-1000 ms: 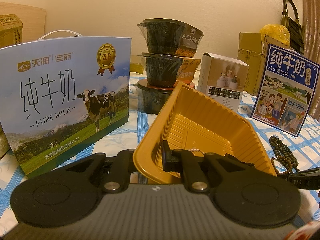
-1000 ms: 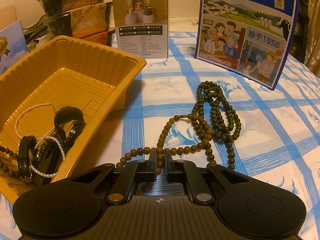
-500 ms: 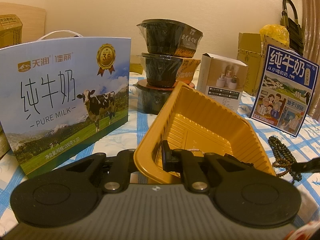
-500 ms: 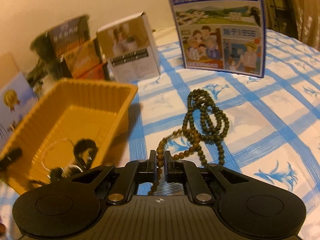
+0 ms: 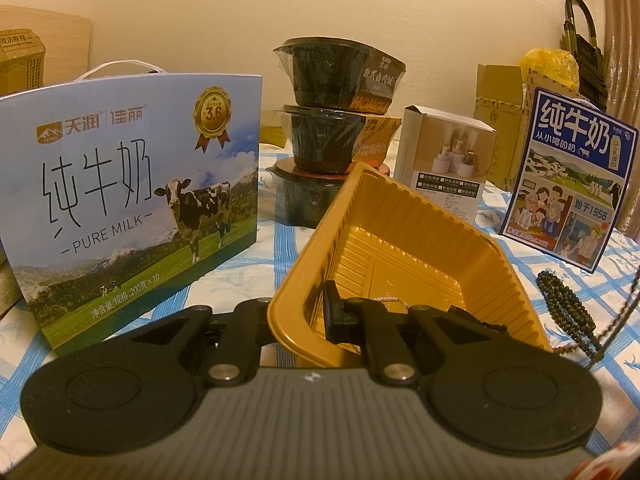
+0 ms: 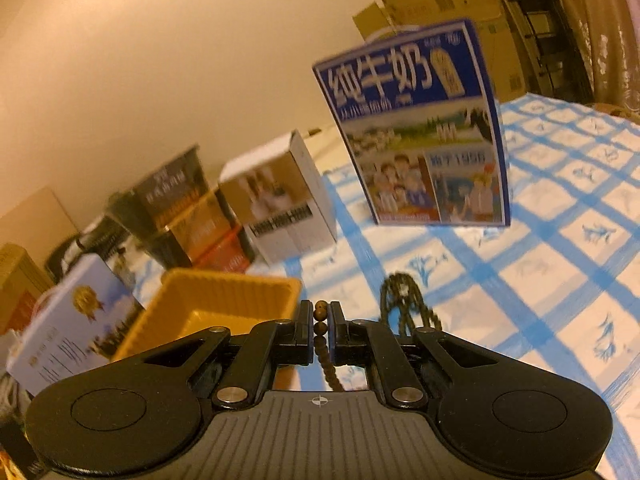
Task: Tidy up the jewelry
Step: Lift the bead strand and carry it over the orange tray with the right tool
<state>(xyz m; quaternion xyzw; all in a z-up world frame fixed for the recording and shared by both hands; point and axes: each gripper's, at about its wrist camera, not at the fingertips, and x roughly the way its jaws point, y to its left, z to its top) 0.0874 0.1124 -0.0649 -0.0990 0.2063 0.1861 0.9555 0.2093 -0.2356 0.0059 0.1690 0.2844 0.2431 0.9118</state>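
The left gripper (image 5: 298, 312) clenches the near wall of the tray (image 5: 404, 240): one finger sits outside the rim, the other inside, and the tray tilts up off the cloth (image 5: 280, 248). Just past the inner finger a thin pearl strand (image 5: 386, 299) lies on the tray floor, mostly hidden behind the finger.

The right gripper (image 6: 320, 320) is clamped on the beads (image 6: 320, 314): two brown beads show between the fingertips and the strand hangs down below them. To the right of those fingers the rest of the beads bunches in dark loops (image 6: 404, 304), low near the cloth (image 6: 560, 240); whether it touches cannot be told through the blur. The tray (image 6: 224, 300) sits to the left of the fingers, close by.

Ahead of the left fingers, a big milk box (image 5: 132, 200) stands to the left, stacked black bowls (image 5: 332, 120) straight beyond the tray, a white box (image 5: 444, 164) and a blue milk carton (image 5: 572, 184) to the right. From the right wrist the carton (image 6: 416, 128) stands ahead and right, well beyond the beads.
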